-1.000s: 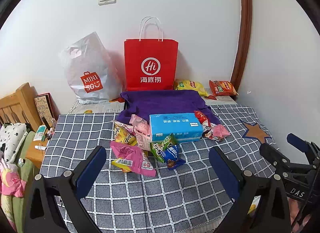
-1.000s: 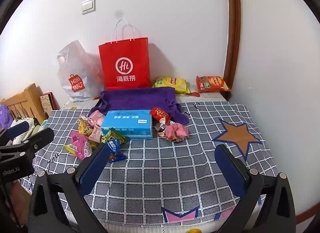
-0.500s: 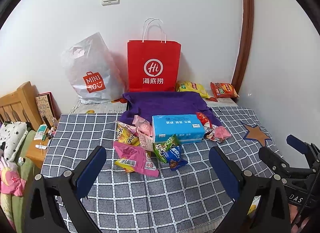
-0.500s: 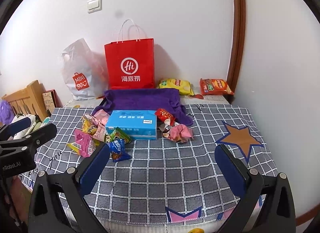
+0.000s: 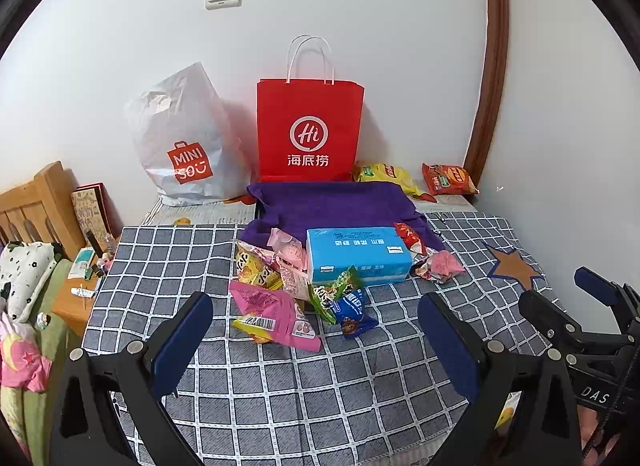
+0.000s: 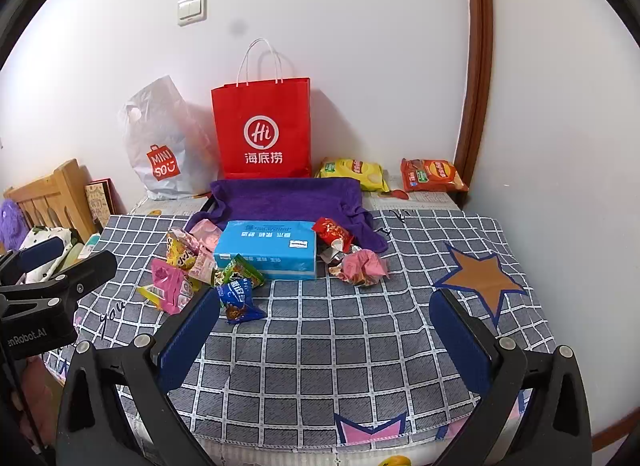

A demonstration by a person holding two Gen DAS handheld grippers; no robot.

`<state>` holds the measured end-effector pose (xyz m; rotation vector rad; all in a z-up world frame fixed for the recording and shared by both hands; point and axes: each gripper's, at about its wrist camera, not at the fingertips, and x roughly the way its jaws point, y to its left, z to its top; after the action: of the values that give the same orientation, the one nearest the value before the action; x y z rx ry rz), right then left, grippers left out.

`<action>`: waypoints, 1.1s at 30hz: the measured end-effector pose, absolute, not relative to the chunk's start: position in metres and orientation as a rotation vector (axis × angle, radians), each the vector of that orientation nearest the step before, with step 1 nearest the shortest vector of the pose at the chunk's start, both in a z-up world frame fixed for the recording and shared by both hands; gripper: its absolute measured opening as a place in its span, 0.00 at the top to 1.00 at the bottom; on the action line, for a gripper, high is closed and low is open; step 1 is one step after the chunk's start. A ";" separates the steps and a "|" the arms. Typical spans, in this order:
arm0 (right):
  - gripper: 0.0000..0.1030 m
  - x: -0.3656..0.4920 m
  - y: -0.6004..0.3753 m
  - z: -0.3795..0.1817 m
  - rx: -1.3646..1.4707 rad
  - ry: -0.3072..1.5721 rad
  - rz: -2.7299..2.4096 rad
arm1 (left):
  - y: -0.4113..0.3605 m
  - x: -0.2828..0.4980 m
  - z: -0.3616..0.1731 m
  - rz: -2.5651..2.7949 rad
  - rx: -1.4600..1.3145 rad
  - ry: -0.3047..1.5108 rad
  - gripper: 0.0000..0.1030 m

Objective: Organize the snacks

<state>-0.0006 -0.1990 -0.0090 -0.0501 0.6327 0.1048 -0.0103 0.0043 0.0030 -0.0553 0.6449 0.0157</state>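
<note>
Snack packets (image 5: 296,290) heaped beside blue tissue box (image 5: 358,254) (on checked cloth (image 5: 280,382)), ahead of left gripper (image 5: 312,330) and right gripper (image 6: 326,324); both spread wide, holding nothing.

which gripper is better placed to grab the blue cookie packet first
Left, probably. The blue cookie packet lies nearly centred between the open left gripper fingers; the right gripper, also open, has it beside its left finger.
</note>
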 end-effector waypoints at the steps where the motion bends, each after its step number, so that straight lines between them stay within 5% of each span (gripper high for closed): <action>1: 0.00 -0.001 -0.199 -0.009 -0.050 0.633 0.105 | 0.004 -0.010 0.003 0.016 -0.055 0.645 0.00; 33: 0.00 -0.004 -0.193 -0.006 -0.053 0.621 0.108 | 0.008 -0.010 0.002 0.019 -0.057 0.645 0.00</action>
<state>-0.0043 -0.1931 -0.0064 -0.0534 0.6206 0.1077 -0.0099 0.0081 0.0022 -0.0567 0.6453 0.0185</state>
